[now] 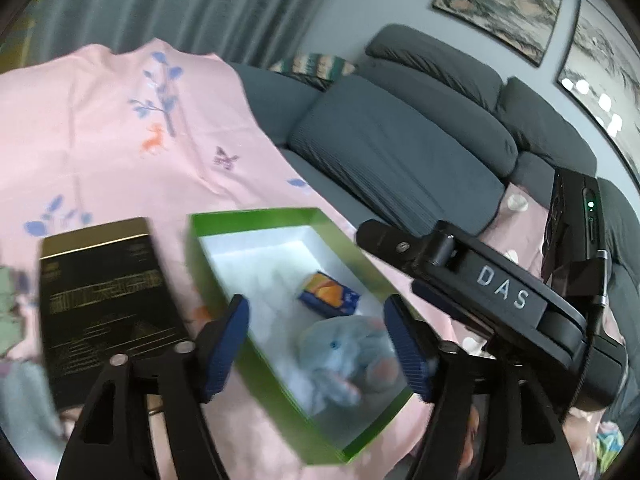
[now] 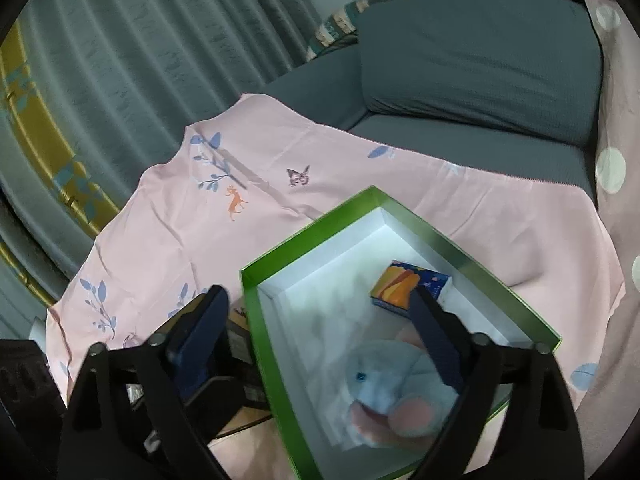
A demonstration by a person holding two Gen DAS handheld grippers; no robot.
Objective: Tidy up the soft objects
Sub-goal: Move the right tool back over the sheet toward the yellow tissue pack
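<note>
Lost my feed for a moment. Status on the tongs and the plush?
Left tongs open, right tongs open, nothing held. Blue plush lying in green box beside small packet. Nothing blocking.

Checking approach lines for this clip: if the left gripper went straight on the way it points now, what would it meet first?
Probably the blue plush toy lying in the green box: it sits between the open left gripper fingers. Blur leaves depth uncertain.
</note>
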